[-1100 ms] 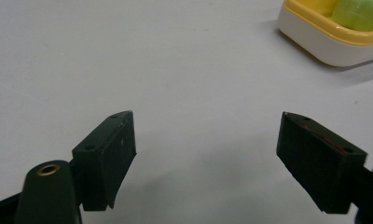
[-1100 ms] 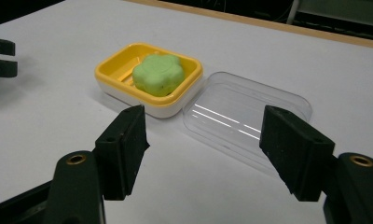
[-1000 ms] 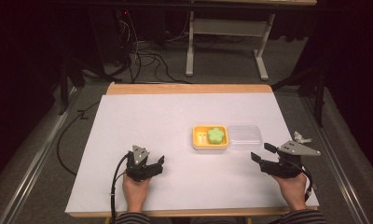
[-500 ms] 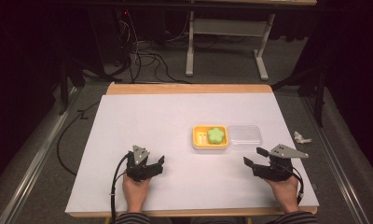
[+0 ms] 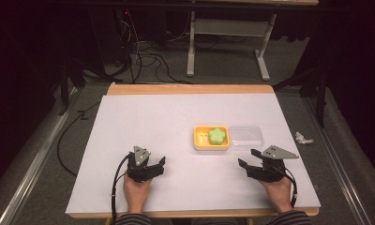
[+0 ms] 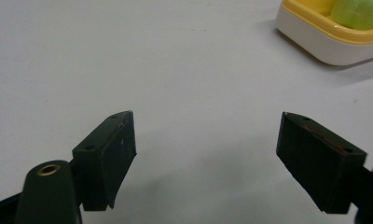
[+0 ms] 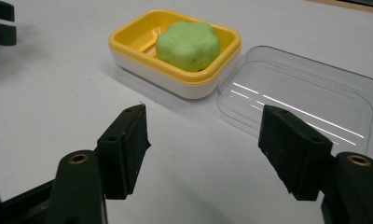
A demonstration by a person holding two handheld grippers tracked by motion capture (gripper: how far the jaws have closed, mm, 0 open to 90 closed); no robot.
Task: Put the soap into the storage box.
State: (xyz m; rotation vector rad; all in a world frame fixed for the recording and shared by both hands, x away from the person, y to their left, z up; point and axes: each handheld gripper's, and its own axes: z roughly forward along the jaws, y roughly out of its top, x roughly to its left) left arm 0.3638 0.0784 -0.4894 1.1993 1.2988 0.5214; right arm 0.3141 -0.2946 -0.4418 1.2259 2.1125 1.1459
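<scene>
Since a second ago the right gripper (image 5: 251, 158) has slid left toward 9 o'clock; the left gripper (image 5: 156, 165) stayed put, both with jaws wide apart and holding nothing. On the white table (image 5: 143, 117), the yellow soap dish (image 7: 128, 44) sits just right of the middle, touching the clear lid (image 7: 306, 100) at its 3 o'clock. The lid looks light, thin and slippery, so pinch its rim, while the green soap (image 7: 188, 44) in the dish looks hard and smooth, best squeezed across its sides.

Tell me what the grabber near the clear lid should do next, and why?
Probably ease the right gripper forward to the clear lid. Its jaws stand open and empty, the lid lies just ahead beside the yellow soap dish, and the green soap sits uncovered.
</scene>
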